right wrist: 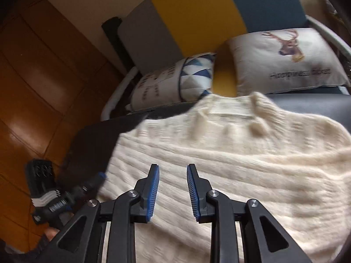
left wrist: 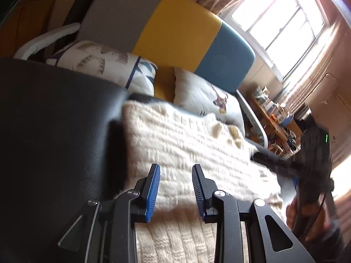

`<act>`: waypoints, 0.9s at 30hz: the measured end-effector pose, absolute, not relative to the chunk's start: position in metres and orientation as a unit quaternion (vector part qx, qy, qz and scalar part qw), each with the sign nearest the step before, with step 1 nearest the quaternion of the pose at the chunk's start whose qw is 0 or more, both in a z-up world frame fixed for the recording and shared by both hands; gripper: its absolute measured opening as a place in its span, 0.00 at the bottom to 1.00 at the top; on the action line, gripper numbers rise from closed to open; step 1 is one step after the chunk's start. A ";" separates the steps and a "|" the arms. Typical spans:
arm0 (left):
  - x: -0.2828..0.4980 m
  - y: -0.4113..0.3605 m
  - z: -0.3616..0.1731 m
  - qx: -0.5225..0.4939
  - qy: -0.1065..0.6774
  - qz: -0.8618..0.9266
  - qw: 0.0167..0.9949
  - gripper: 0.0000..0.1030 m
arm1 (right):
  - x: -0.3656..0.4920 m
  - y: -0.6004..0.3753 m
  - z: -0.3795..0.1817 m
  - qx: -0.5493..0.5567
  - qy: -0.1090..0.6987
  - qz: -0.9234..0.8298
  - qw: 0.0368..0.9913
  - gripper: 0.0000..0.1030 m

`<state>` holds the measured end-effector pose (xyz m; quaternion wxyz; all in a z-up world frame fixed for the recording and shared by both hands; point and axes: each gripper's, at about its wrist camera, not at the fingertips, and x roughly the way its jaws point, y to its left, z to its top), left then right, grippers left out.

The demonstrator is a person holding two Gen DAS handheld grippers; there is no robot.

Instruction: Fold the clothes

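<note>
at 6 o'clock in each wrist view a gripper hangs over a cream knit sweater (right wrist: 219, 153); the left gripper (left wrist: 175, 171) and the right gripper (right wrist: 172, 171) both have their blue-padded fingers spread with nothing between them. the sweater lies flat on a dark leather seat (left wrist: 54, 120), its collar toward 12 o'clock. beyond it, from 11 to 1 o'clock, a triangle-patterned cushion (right wrist: 175, 81) and a deer cushion (right wrist: 285, 59) lean against a grey, yellow and blue backrest (left wrist: 175, 30). a bright window (left wrist: 280, 15) sits at 1 o'clock in the left view.
</note>
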<state>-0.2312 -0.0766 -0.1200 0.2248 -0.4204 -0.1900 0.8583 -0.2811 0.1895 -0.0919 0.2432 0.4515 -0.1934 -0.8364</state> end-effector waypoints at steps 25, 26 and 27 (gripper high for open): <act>-0.200 -0.089 -0.132 -0.421 -0.237 0.846 0.226 0.30 | -0.319 0.056 -0.109 0.489 -0.042 -0.813 0.314 0.19; -0.195 -0.090 -0.129 -0.417 -0.240 0.847 0.228 0.30 | -0.308 0.069 -0.105 0.486 -0.038 -0.814 0.315 0.19; -0.188 -0.090 -0.126 -0.414 -0.240 0.847 0.233 0.31 | -0.296 0.083 -0.104 0.486 -0.038 -0.817 0.309 0.19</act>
